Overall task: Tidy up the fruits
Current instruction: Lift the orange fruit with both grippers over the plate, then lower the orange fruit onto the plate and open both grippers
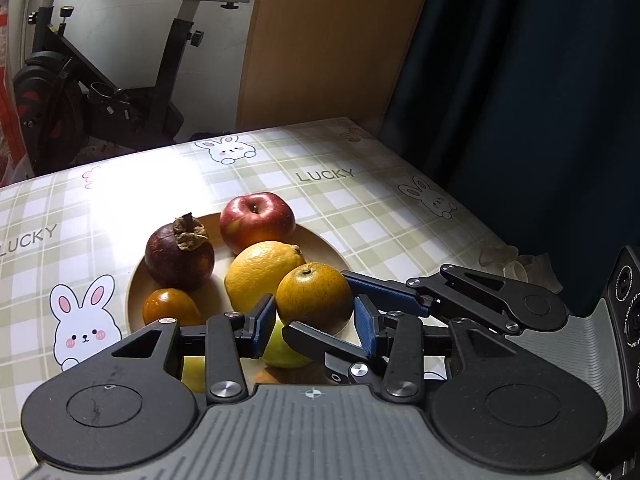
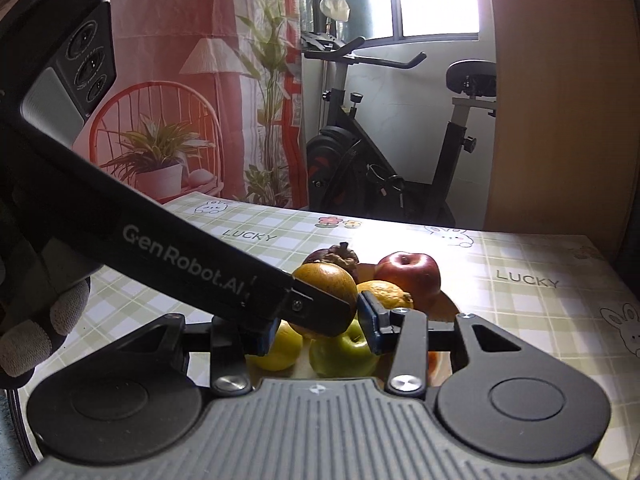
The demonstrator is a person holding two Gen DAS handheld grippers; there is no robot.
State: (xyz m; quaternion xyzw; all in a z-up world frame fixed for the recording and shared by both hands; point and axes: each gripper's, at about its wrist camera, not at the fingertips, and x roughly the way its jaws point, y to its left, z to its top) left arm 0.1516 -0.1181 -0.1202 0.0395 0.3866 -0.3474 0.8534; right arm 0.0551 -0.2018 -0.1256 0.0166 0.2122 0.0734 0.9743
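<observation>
A speckled orange (image 1: pixel 314 296) hangs just above the beige plate (image 1: pixel 320 240). My left gripper (image 1: pixel 315 322) is shut on its sides. My right gripper (image 1: pixel 316 300) comes in from the right and is shut on the same orange, one pad high and one finger low. The plate holds a red apple (image 1: pixel 256 220), a dark fruit with a dry calyx (image 1: pixel 180 256), a lemon (image 1: pixel 260 272), a small orange fruit (image 1: pixel 170 306) and a green apple (image 1: pixel 280 348). In the right wrist view the orange (image 2: pixel 326 280) sits between the right gripper (image 2: pixel 318 330) pads, with one left finger (image 2: pixel 316 312) across it.
The checked rabbit tablecloth (image 1: pixel 360 200) ends at a far edge. Beyond it stand an exercise bike (image 1: pixel 100 92), a wooden panel (image 1: pixel 320 40) and a dark curtain (image 1: pixel 520 100). Clear plastic wrap (image 1: pixel 516 264) lies near the right edge. A gloved hand (image 2: pixel 40 332) holds the left gripper.
</observation>
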